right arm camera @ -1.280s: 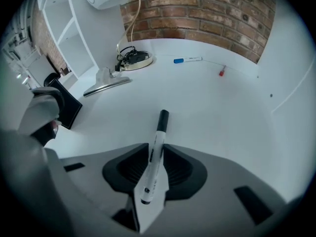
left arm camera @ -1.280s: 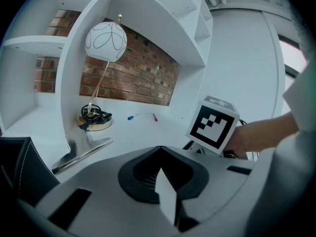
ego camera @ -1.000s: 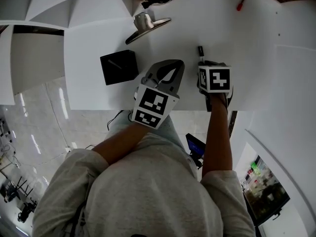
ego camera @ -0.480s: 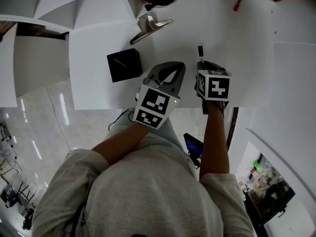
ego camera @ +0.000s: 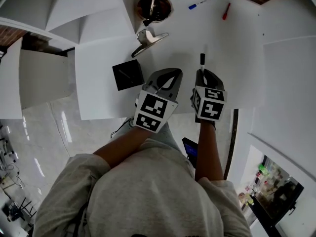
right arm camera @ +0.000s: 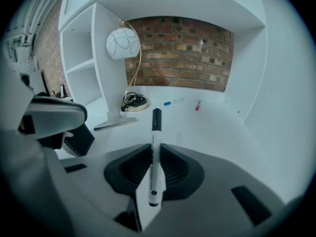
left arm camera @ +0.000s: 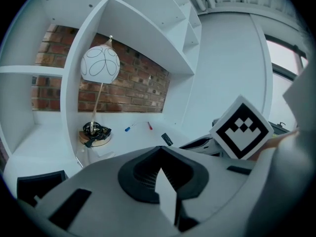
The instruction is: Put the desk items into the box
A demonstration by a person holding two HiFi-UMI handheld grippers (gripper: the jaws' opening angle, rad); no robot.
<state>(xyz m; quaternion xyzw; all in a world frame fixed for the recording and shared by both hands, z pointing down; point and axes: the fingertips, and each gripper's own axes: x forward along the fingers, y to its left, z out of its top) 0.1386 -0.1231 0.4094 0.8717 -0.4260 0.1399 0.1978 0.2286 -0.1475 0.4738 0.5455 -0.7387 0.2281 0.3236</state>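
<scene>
My right gripper (ego camera: pixel 203 74) is shut on a white marker with a black cap (ego camera: pixel 202 59) and holds it above the white desk (ego camera: pixel 242 58). In the right gripper view the marker (right arm camera: pixel 156 132) sticks out forward between the jaws of that gripper (right arm camera: pixel 153 149). My left gripper (ego camera: pixel 165 78) hovers close beside it on the left, shut, with nothing between its jaws (left arm camera: pixel 159 149). The black box (ego camera: pixel 128 75) sits on the desk just left of the left gripper, seen also as a dark box (right arm camera: pixel 79 138) in the right gripper view.
A blue marker (ego camera: pixel 199 3) and a red marker (ego camera: pixel 226 11) lie at the far side of the desk. A lamp base with coiled cable (ego camera: pixel 154 6) and a metal tool (ego camera: pixel 148 38) stand behind the box. White shelves (ego camera: pixel 74 9) rise at the left.
Both grippers have risen above the desk. The right one has lifted the marker with it and tipped further downward.
</scene>
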